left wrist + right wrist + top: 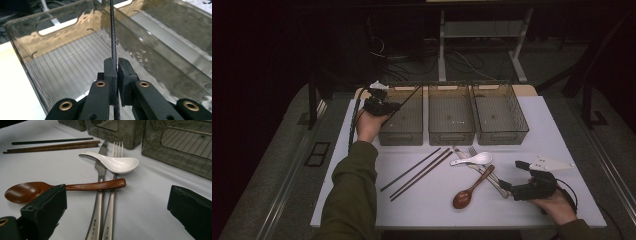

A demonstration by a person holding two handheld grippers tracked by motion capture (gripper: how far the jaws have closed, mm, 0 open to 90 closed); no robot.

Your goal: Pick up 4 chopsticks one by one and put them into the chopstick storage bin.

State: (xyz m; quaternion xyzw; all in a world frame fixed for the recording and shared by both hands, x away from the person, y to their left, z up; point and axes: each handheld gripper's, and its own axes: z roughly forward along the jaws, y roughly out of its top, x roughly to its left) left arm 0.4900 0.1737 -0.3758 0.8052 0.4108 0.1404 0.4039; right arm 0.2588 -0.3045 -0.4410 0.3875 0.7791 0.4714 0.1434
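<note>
Thin black chopstick (113,37) is held over the left clear ribbed plastic bin (404,122), pinched between the shut jaws of the left gripper (379,102).
Drop-off step judged in hand; next, jaws must be opened once the stick is lowered inside. Right gripper (512,187) is parked wide open, holding nothing, near the brown wooden spoon (62,188), white ceramic spoon (112,162), steel fork (111,202) and knife (98,195); three chopsticks (417,172) left on the white table (432,210).
</note>
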